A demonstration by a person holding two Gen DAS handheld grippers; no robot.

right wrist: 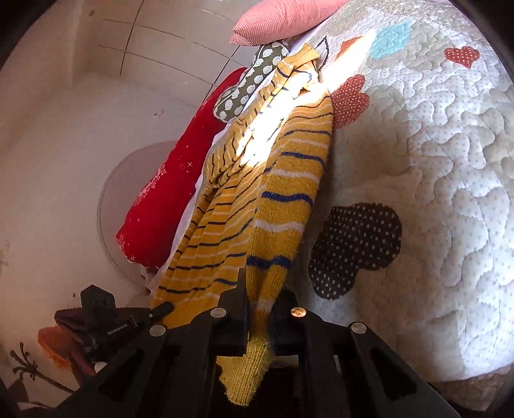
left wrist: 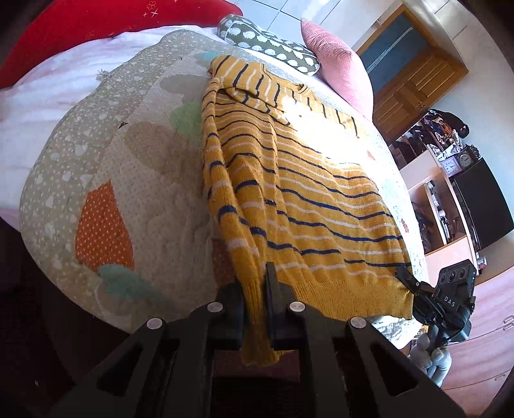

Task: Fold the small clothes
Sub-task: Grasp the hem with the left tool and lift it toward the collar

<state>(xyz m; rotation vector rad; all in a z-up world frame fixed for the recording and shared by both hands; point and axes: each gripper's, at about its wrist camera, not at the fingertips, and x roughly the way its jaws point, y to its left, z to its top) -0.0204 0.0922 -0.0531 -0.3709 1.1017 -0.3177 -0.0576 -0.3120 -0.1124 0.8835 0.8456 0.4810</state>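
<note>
A small yellow knit sweater [left wrist: 302, 199] with navy and white stripes lies on a quilted bedspread [left wrist: 106, 180]. My left gripper [left wrist: 255, 289] is shut on the sweater's hem at its left bottom corner. My right gripper [right wrist: 260, 299] is shut on the sweater [right wrist: 282, 199] at the other bottom corner; knit cloth hangs down between its fingers. The right gripper also shows in the left wrist view [left wrist: 409, 283] at the hem's right corner. The left gripper shows in the right wrist view [right wrist: 160, 310] at the hem. The sweater's far end, with a sleeve folded over, lies toward the pillows.
A pink pillow [left wrist: 337, 64], a green patterned pillow [left wrist: 273, 45] and a red pillow [left wrist: 96, 29] lie at the head of the bed. A shelf unit [left wrist: 449, 180] with clutter and a wooden door [left wrist: 414, 77] stand to the right. The quilt [right wrist: 433, 193] spreads to the right of the sweater.
</note>
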